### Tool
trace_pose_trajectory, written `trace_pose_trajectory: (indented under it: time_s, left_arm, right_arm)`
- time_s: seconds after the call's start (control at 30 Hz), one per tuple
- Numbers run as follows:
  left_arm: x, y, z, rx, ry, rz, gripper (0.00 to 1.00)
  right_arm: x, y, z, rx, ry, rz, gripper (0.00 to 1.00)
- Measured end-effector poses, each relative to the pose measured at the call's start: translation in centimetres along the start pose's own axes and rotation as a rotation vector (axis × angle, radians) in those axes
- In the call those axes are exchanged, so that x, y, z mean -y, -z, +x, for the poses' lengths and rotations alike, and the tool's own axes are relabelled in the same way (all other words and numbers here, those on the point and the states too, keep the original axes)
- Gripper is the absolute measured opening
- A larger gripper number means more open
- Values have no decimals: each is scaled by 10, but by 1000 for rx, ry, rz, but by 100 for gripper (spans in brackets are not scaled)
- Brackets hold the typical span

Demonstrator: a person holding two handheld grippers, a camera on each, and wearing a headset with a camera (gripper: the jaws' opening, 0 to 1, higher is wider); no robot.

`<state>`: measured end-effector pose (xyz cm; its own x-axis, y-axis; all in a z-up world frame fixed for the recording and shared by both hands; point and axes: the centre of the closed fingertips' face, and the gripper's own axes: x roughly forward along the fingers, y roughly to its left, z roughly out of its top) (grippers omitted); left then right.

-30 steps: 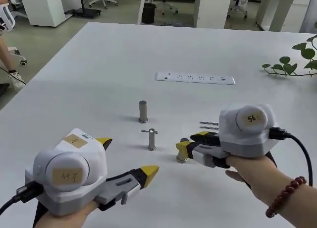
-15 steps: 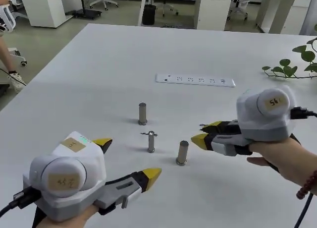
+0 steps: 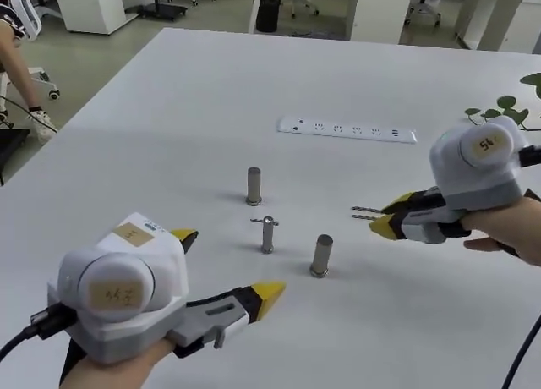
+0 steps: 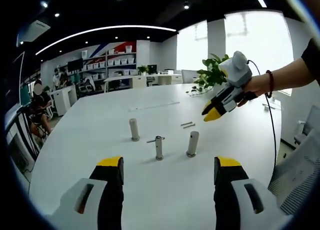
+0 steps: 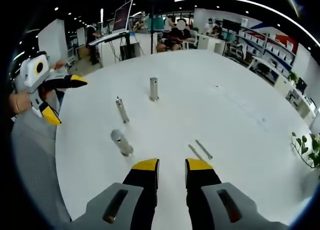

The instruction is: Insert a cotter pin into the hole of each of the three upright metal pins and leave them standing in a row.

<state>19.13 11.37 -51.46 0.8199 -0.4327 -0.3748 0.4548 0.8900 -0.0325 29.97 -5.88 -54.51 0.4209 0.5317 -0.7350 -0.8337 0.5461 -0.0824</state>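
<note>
On the tabletop (image 3: 169, 110) before you: three upright metal pins, far pin (image 3: 254, 186), middle pin (image 3: 267, 237) with a cotter pin (image 3: 259, 221) through it, near pin (image 3: 320, 255) | two loose cotter pins (image 3: 363, 211) lie beside your right gripper (image 3: 389, 216), fingers narrowly parted, holding nothing | left gripper (image 3: 228, 264) fingers spread wide, empty.

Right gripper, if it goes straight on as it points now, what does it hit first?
Probably the two loose cotter pins, which lie just ahead of the right gripper. The nearest upright pin stands left of that line. Depth is unclear.
</note>
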Motion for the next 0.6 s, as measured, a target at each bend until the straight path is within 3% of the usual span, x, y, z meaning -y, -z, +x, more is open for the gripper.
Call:
trace_pose_trajectory:
  time_s: [0.2,0.3,0.53,0.6]
  left_arm:
    - [-2,-1,0,11,-1,3,72]
    - [0,-3,0,20,2,29,71]
    - [-2,1,1,6,1,26,69]
    - [-3,2,1,3,-3,25,68]
  right_arm:
    - [14,5,12,-50,-9,-24,15]
    - [29,6,26,-68,-14,-16,14]
    - [39,12,40,-113,-20,-12,11]
    - [46,14,48,-133,-27,-41,10]
